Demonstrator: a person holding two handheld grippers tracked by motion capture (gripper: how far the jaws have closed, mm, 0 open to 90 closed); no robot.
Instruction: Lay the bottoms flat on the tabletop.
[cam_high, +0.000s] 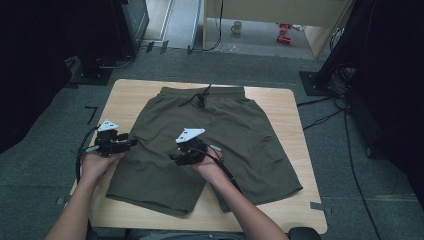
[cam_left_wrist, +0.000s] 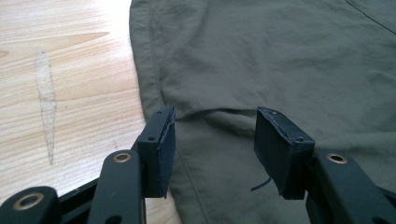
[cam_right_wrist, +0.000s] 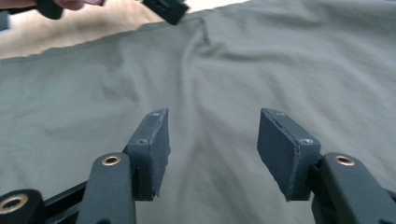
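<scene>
both tongs apart, empty: left gripper (cam_high: 131, 143) at shorts (cam_high: 235, 135) left edge, right gripper (cam_high: 174, 157) mid-frame over cloth. shorts flat, centre of table (cam_high: 295, 150). likely light, limp, non-fragile; pinch hem or waistband.

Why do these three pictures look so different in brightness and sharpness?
High view: dim overall, the room's edges nearly black, the shorts and table evenly lit without glare. Left gripper view: sharp, but the bare wood washes out to white towards the top. Right gripper view: the fabric looks soft, and the left gripper at the top edge is blurred.
</scene>
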